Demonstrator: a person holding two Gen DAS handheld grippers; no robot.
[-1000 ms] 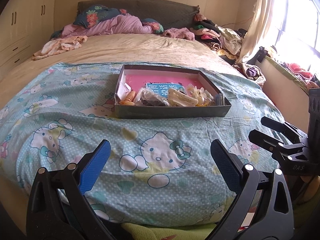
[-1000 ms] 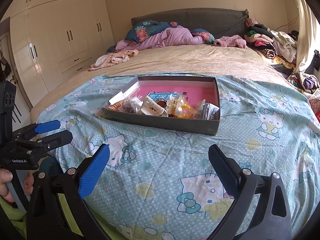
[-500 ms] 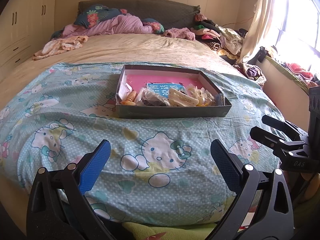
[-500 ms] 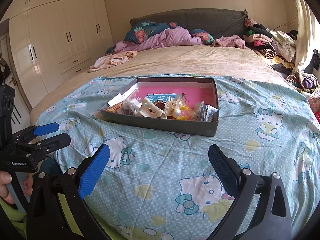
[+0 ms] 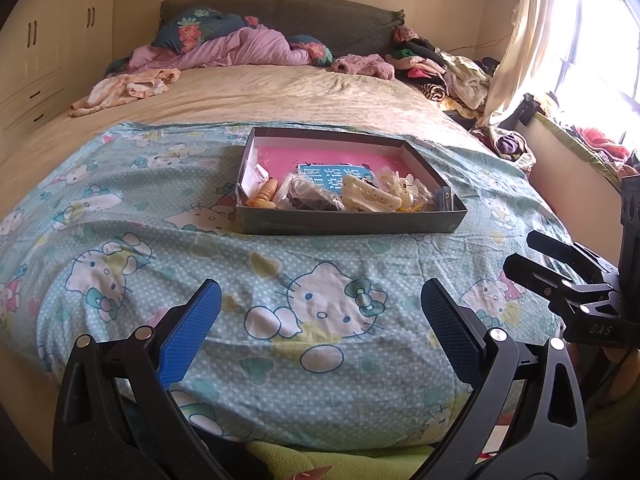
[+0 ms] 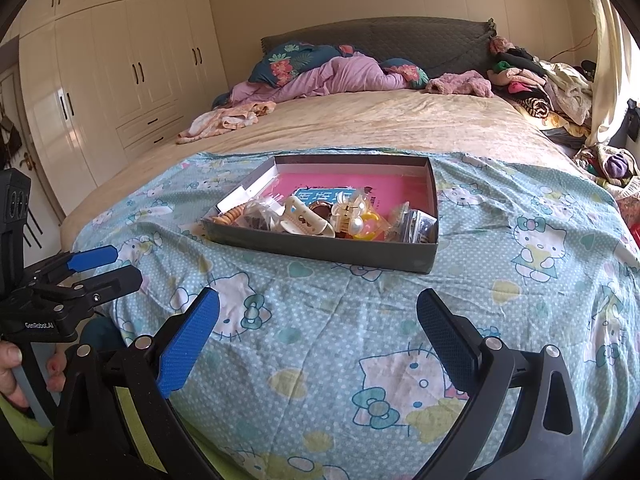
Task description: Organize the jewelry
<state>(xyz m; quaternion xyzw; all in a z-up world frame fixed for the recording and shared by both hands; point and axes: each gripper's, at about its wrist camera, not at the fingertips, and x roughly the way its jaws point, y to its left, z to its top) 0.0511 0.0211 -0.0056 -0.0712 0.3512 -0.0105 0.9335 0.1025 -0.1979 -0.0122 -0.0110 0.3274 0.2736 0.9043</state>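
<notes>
A shallow dark box [image 5: 352, 222] with a pink floor sits on the Hello Kitty sheet [image 5: 320, 300]; it also shows in the right wrist view [image 6: 332, 250]. Along its near side lie jewelry and hair pieces: an orange beaded bracelet [image 5: 266, 193], a cream hair claw [image 5: 370, 196], clear plastic bags, a yellow piece [image 6: 370, 226] and a blue card [image 5: 336, 172]. My left gripper [image 5: 320, 316] is open and empty, well short of the box. My right gripper [image 6: 318, 322] is open and empty, also short of the box.
Crumpled purple bedding and pillows [image 5: 224, 46] lie at the headboard. A heap of clothes [image 5: 444, 68] is at the far right by the curtain. White wardrobes [image 6: 100, 80] stand on the left. The other gripper shows at the frame's edge in each wrist view.
Both grippers have crept slightly toward the box; jaws stay open. Nothing in the box has moved.
</notes>
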